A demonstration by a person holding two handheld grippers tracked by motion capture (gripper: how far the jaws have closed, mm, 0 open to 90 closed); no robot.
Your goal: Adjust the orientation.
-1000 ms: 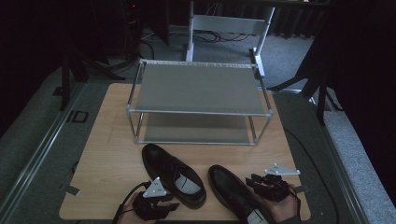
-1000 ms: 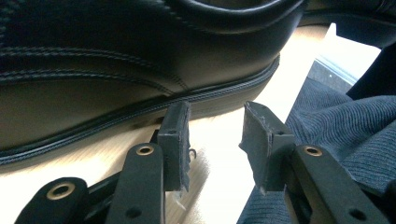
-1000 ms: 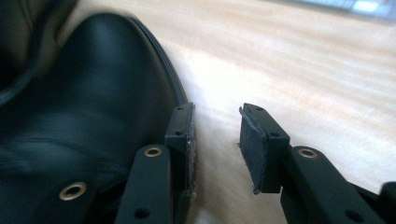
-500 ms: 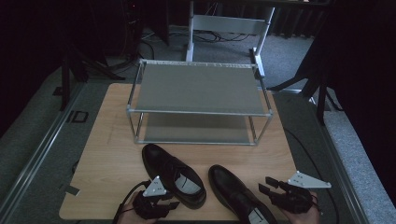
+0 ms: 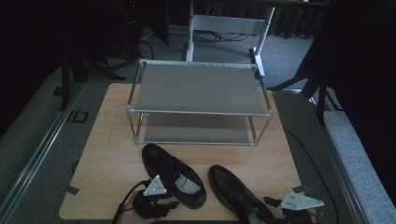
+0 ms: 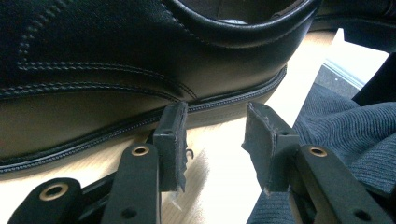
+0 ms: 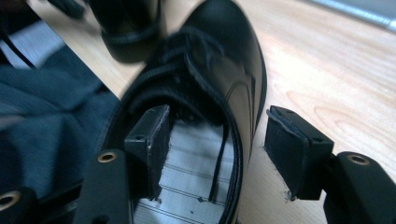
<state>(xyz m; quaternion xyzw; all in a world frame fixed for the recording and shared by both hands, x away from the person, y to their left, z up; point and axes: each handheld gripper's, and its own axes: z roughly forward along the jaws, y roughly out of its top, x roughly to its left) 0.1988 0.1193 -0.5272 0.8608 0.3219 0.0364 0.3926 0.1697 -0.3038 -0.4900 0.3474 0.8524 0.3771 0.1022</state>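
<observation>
Heel of glossy black leather lace-up shoe (image 5: 238, 196) running off table's near edge, rt gripper (image 7: 219, 154) jaws just opening, straddling its collar wall w/o pressing, lt gripper (image 6: 212, 140) gaping by stitched welt of matching second shoe (image 5: 173, 173), nothing clamped, both lying on pale wood-grain tabletop (image 5: 112, 154) before grey metal two-tier rack (image 5: 198, 100).

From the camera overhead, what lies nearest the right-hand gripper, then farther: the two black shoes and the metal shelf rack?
From the right gripper:
1. Right shoe, just beside it at the table's near edge.
2. Left shoe, farther left, by the left gripper.
3. Shelf rack, at the table's far side.
</observation>
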